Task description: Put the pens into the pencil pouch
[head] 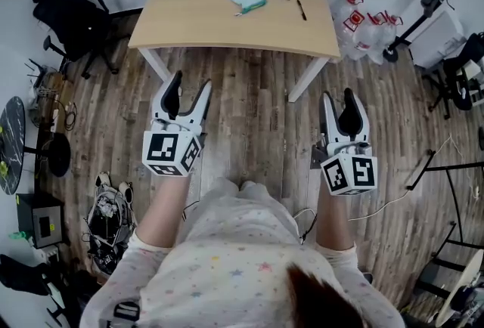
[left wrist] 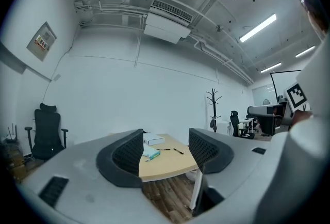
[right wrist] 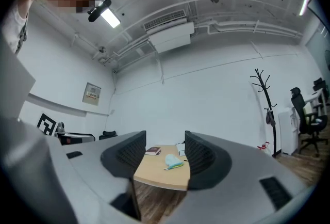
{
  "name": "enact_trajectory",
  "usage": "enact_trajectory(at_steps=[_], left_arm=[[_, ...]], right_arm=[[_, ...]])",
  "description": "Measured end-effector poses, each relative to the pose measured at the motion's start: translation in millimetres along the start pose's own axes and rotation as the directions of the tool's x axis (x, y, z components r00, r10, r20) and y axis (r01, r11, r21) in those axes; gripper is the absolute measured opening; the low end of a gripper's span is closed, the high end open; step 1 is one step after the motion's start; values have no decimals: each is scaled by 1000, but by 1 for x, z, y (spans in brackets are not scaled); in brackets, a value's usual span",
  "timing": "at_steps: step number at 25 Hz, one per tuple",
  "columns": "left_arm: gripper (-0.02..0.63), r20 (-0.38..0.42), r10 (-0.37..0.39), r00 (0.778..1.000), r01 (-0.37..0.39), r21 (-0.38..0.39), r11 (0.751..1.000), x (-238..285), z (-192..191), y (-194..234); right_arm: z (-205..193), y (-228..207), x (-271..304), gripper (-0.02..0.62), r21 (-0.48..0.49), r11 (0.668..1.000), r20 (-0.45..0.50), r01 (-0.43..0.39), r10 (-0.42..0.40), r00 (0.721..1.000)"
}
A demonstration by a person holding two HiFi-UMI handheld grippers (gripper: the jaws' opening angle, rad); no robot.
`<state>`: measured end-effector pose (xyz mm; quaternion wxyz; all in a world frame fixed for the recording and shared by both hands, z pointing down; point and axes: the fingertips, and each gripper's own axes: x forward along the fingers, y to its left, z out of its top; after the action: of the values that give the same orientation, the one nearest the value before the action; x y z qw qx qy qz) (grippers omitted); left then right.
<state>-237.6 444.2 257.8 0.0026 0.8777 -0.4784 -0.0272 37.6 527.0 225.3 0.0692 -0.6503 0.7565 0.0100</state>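
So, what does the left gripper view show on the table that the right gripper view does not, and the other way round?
Only the left gripper view shows the two pens, lying to the right of the pouch. Only the right gripper view shows the dark red book at the table's left side. Both views show the wooden table, the light blue pencil pouch on it, the white book near its far edge, and a coat stand against the white wall.
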Motion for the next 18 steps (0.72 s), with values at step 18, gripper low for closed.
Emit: enact_trajectory(at_steps=[18], left_arm=[[255, 45, 8, 999, -5, -73, 997, 74, 2, 28]], right_arm=[[-5, -29, 72, 232, 1, 1000, 12, -15, 15, 1000]])
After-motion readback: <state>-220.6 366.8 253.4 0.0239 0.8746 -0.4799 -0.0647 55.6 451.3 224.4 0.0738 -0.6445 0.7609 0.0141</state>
